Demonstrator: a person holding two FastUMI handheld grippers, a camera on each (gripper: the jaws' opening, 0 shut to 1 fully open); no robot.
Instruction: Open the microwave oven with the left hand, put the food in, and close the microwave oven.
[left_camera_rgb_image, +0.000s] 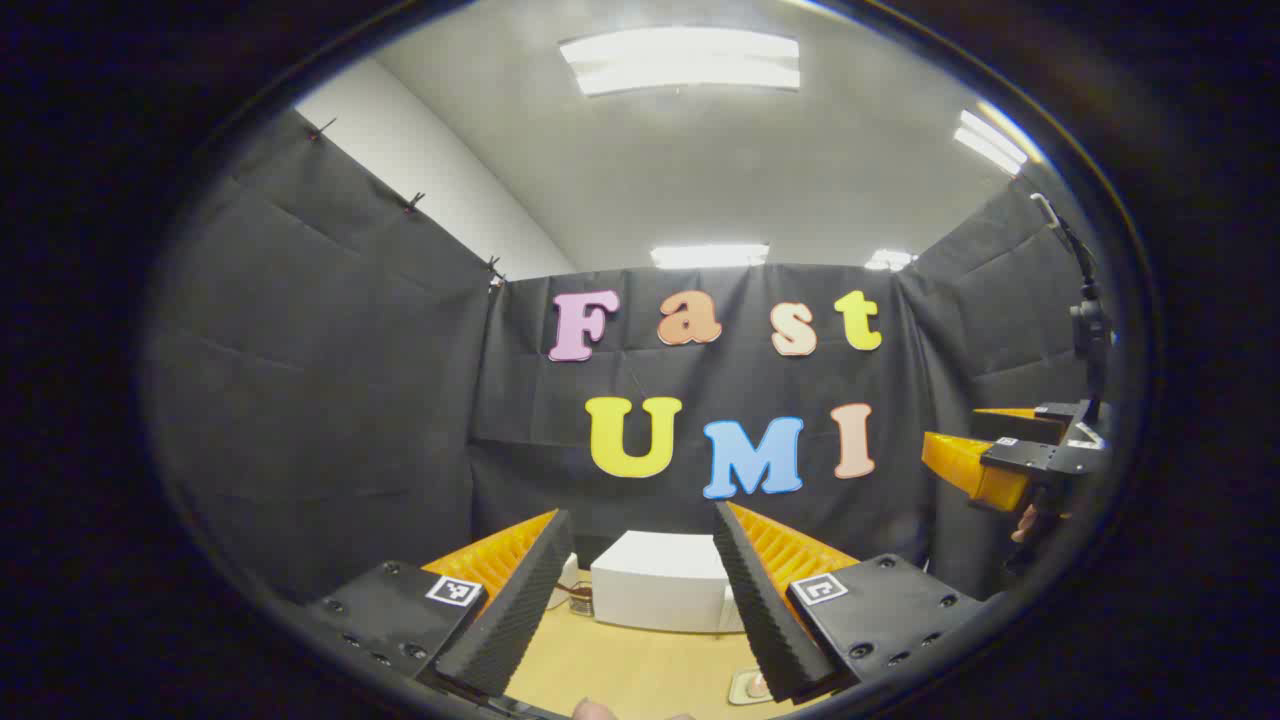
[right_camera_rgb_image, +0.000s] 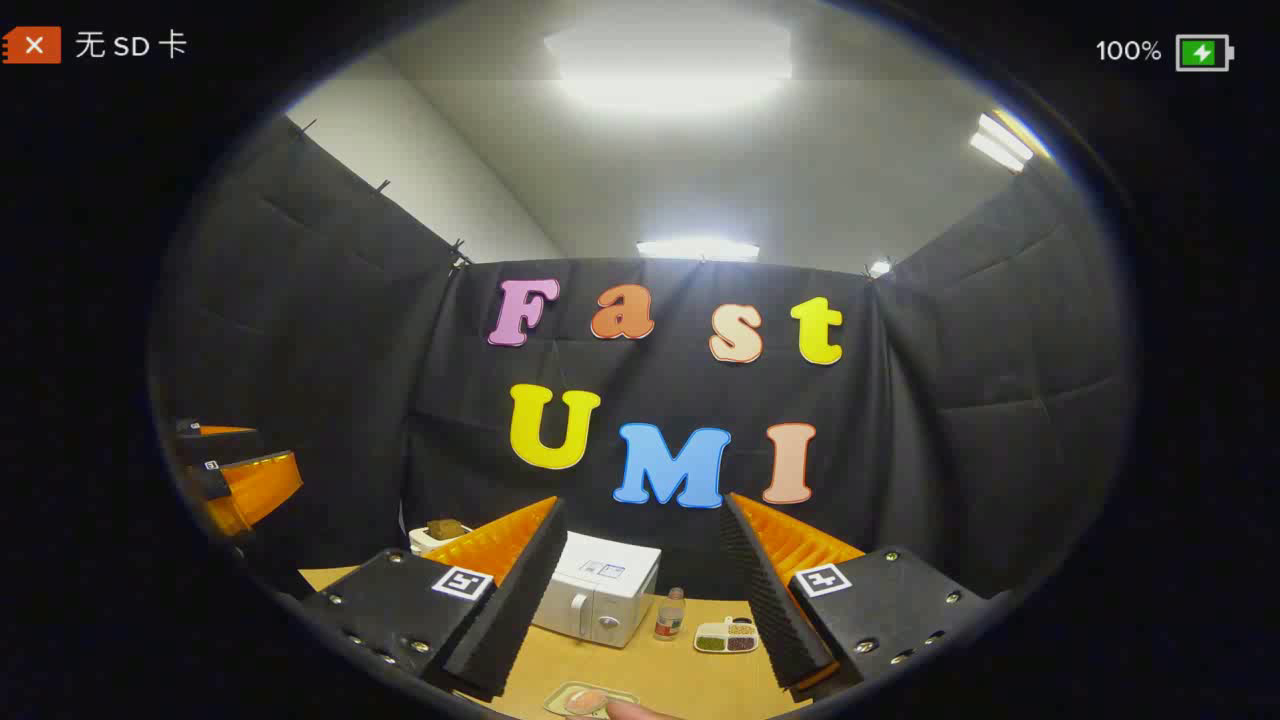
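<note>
The microwave oven (right_camera_rgb_image: 598, 592) is a white box standing on the tabletop (right_camera_rgb_image: 690, 675) toward the back of the booth, close to the black cloth wall; in the right gripper view its front shows a round knob low on the right side and its door appears shut, and in the left gripper view the microwave oven (left_camera_rgb_image: 660, 580) sits straight ahead between the two fingers. The food (right_camera_rgb_image: 588, 701) lies in a pale tray at the near edge of the tabletop, well in front of the oven, and a fingertip shows just beside it at the bottom of the view. To the right of the oven stands a small bottle (right_camera_rgb_image: 669, 614), upright, and just beside that a divided dish (right_camera_rgb_image: 727, 636) holding green and dark contents. Behind the oven on its left, a brown block rests on a white object (right_camera_rgb_image: 440, 534). The right hand-held gripper (right_camera_rgb_image: 640, 600) is held above the tabletop with its fingers spread wide apart and nothing between them. The left hand-held gripper (left_camera_rgb_image: 640, 600) is likewise released, its fingers wide and bare, raised above the tabletop and facing the oven. Each gripper also appears at the edge of the other's view, off to the side and well apart.
</note>
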